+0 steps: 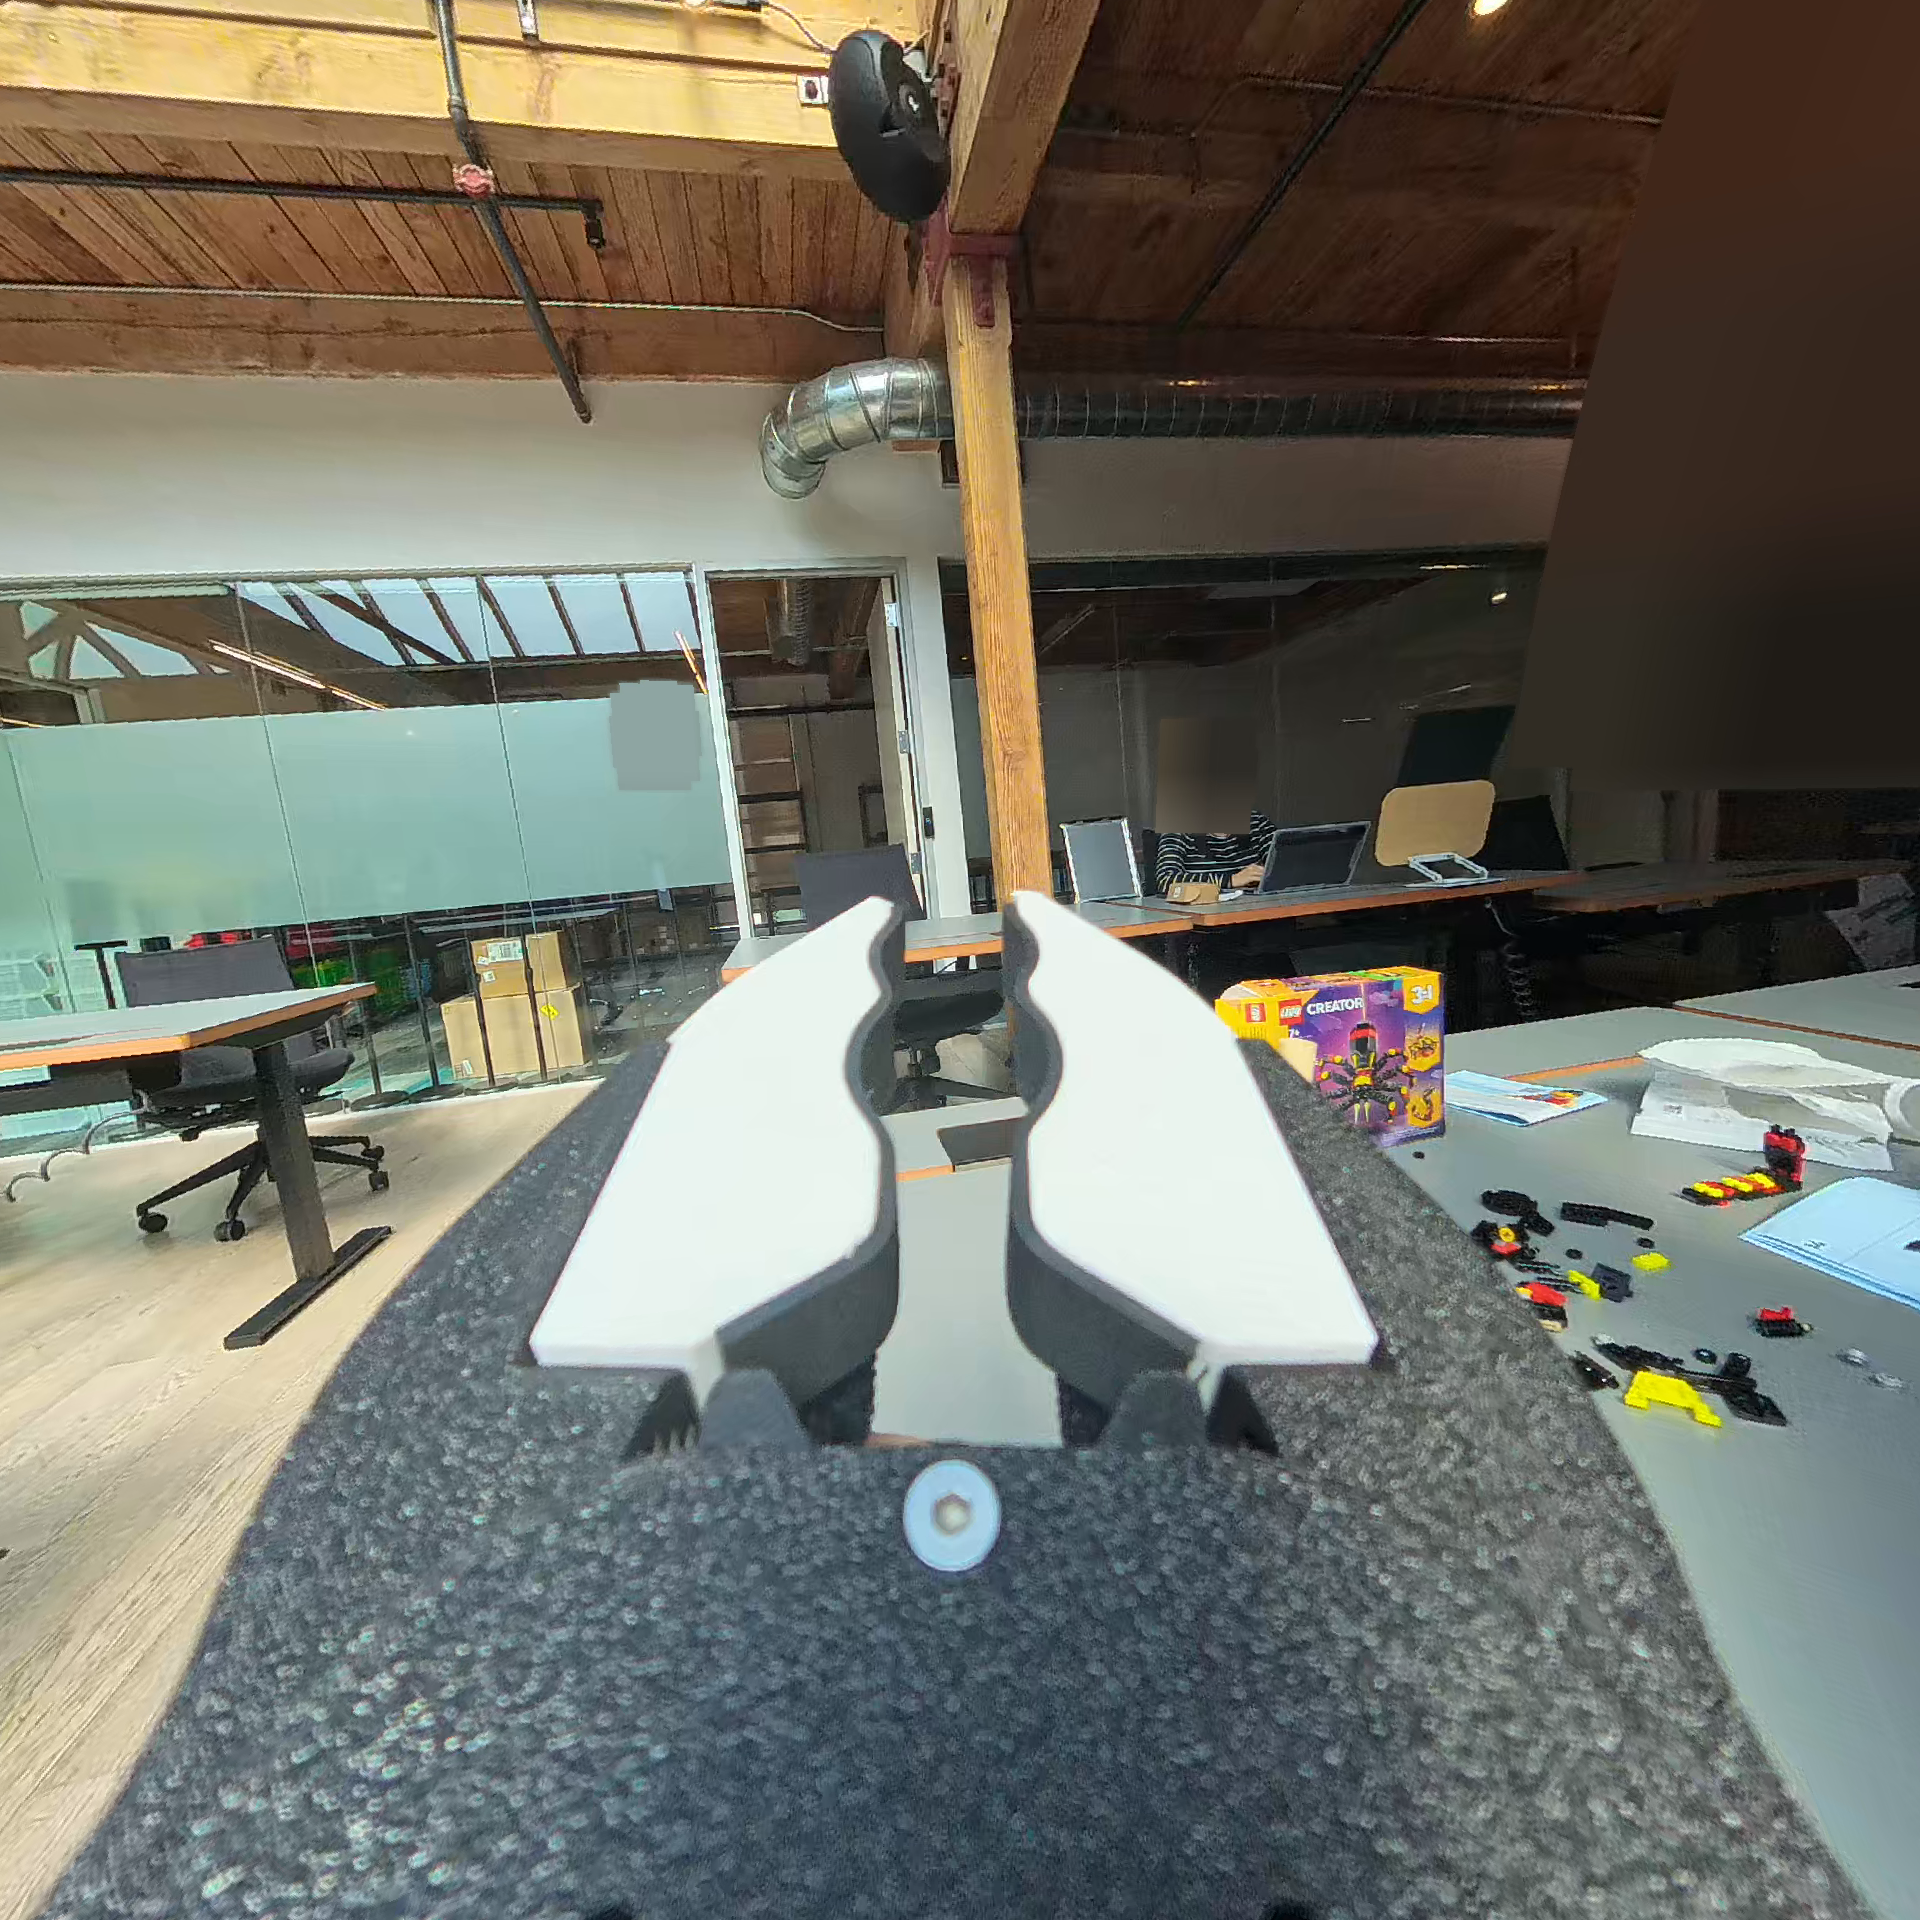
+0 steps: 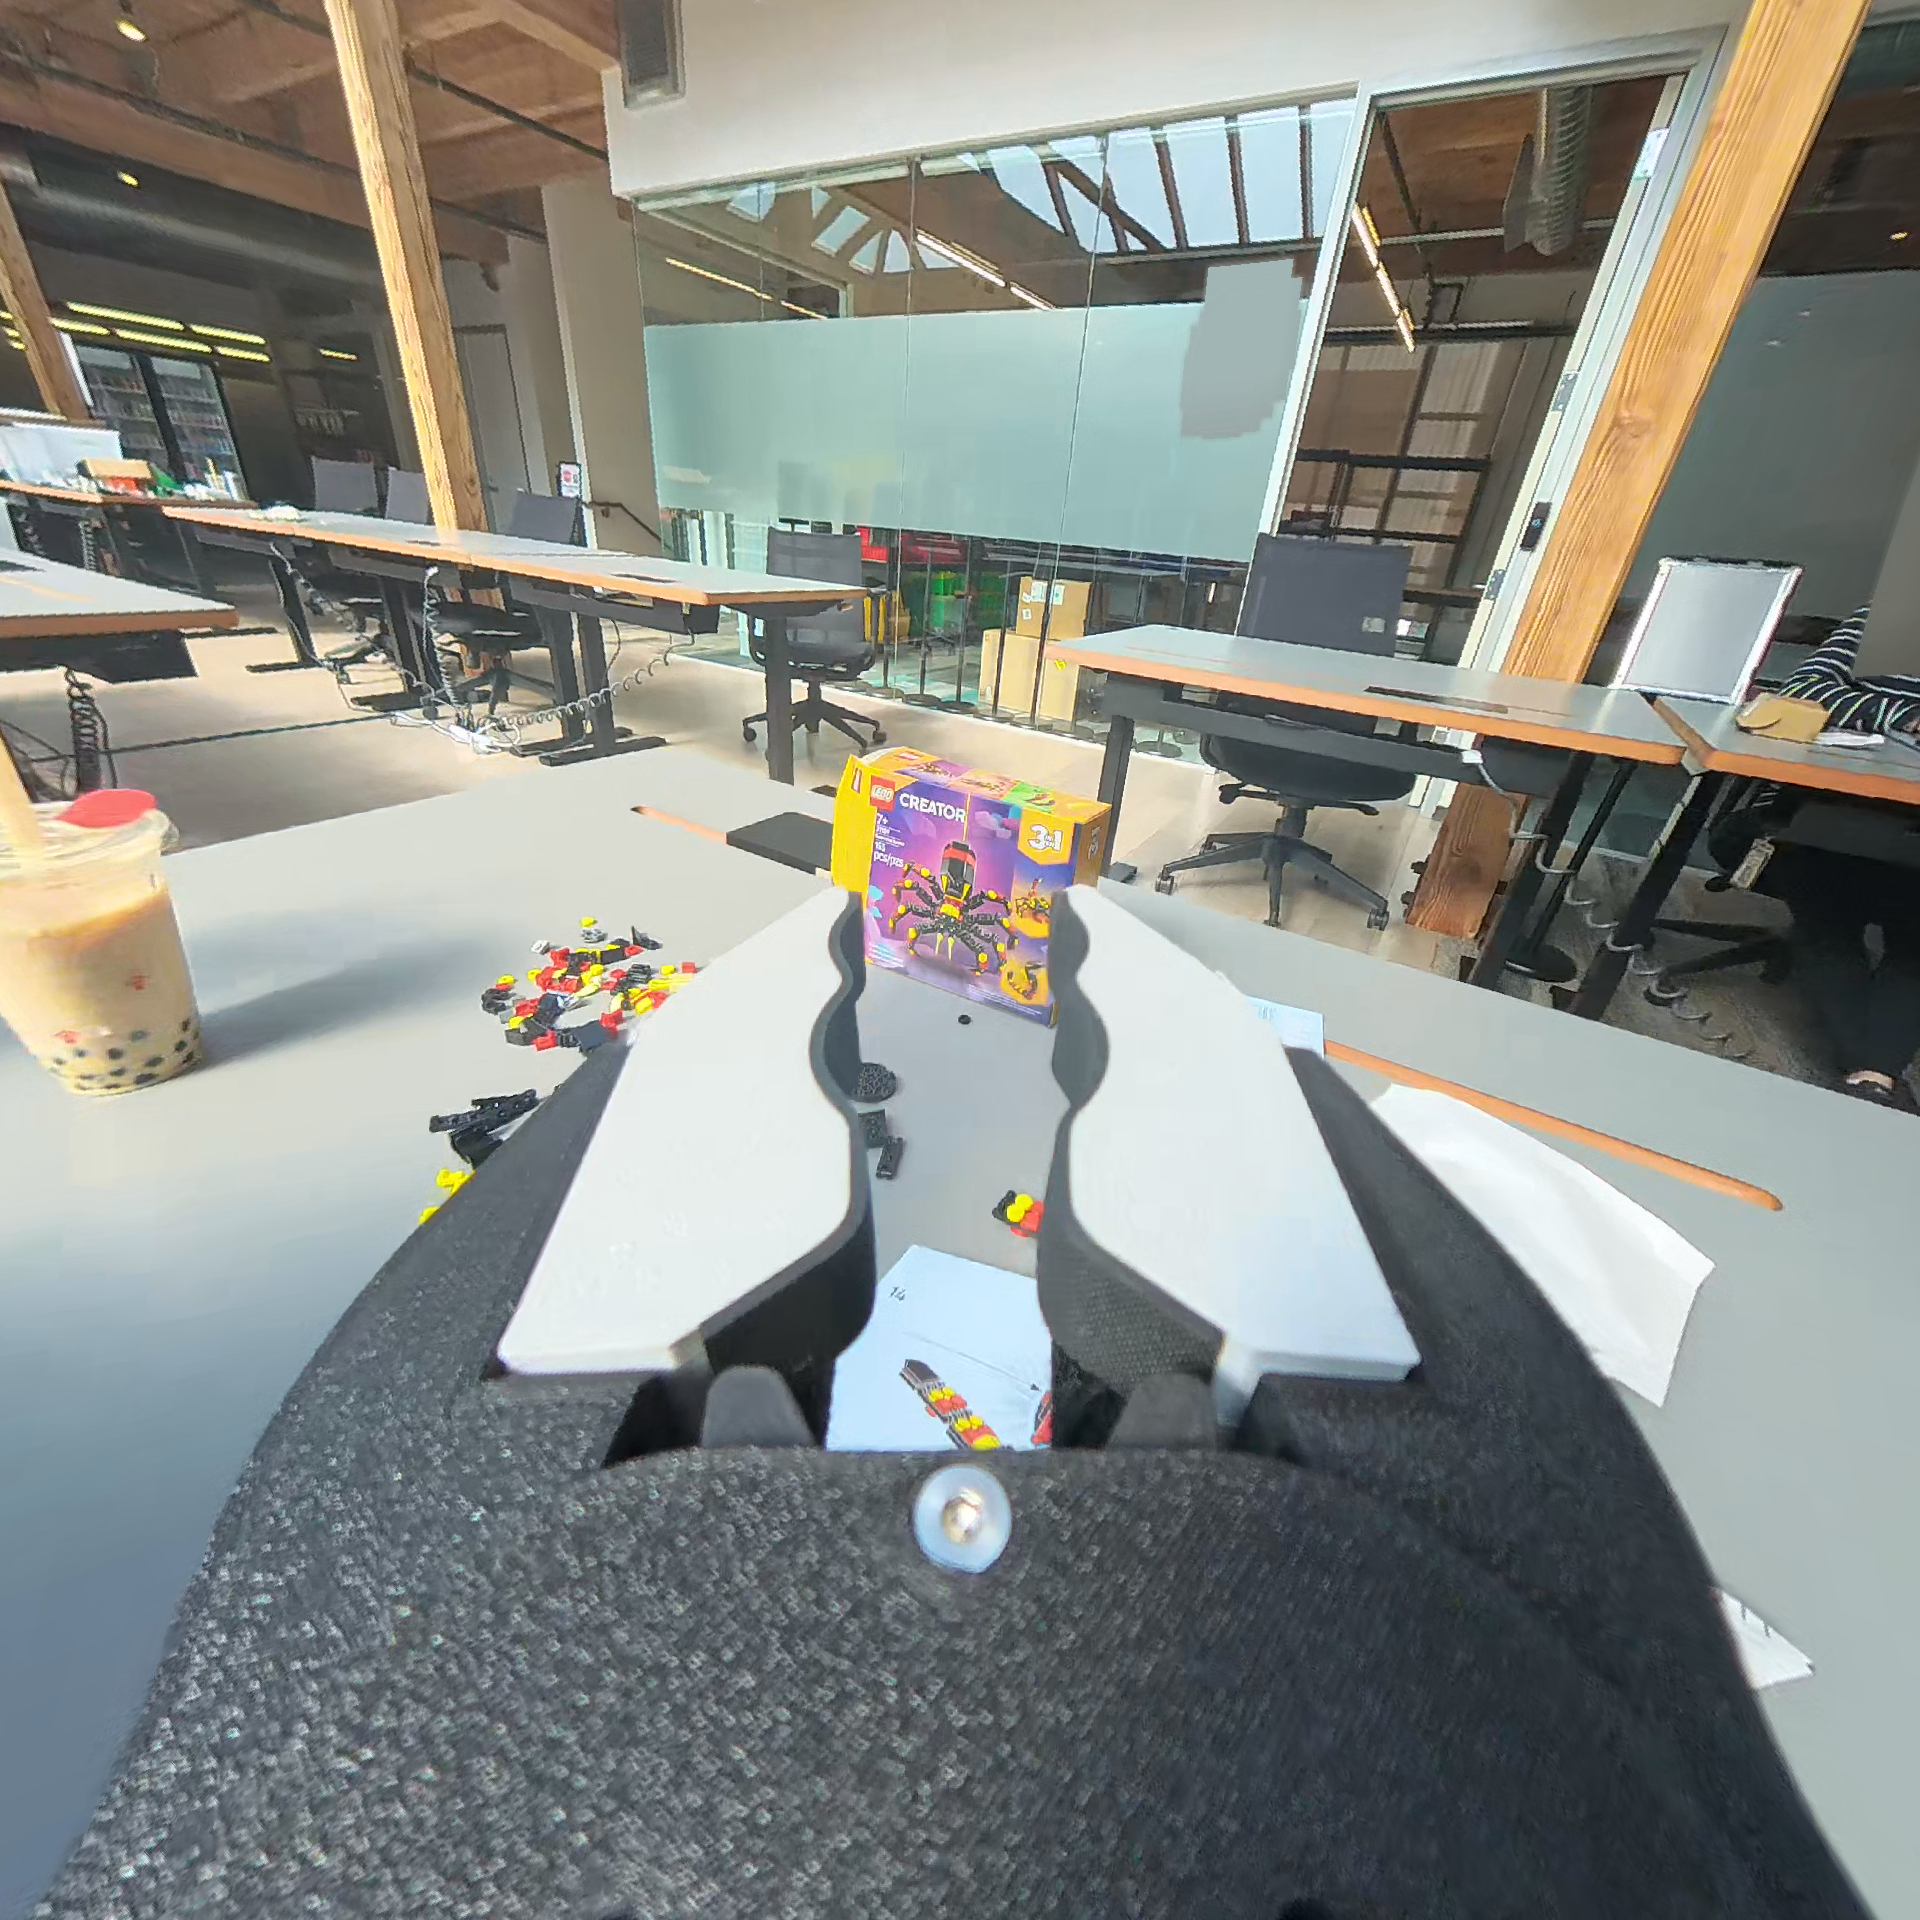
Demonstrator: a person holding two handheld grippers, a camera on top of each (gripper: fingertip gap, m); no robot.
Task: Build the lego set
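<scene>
My left gripper (image 1: pixel 951 914) is open and empty, raised and pointing out over the table's left edge toward the room. Loose black, red and yellow lego pieces (image 1: pixel 1621 1309) lie on the grey table (image 1: pixel 1714 1558) to its right, with a small red, yellow and black built strip (image 1: pixel 1745 1179) beyond them. My right gripper (image 2: pixel 956 899) is open and empty above the table (image 2: pixel 312 1299). Between its fingers lie small black pieces (image 2: pixel 883 1138), a red-yellow piece (image 2: pixel 1018 1210) and the open instruction booklet (image 2: pixel 935 1351). A pile of loose pieces (image 2: pixel 582 982) lies to its left.
The purple and yellow lego box stands upright at the table's far side (image 2: pixel 966 883), also in the left wrist view (image 1: pixel 1340 1049). A plastic cup of milk tea (image 2: pixel 94 945) stands at the left. White papers (image 2: pixel 1538 1236) lie at the right. Booklets and a plastic bag (image 1: pixel 1766 1091) lie far right. Left tips to right tips: about 60 centimeters.
</scene>
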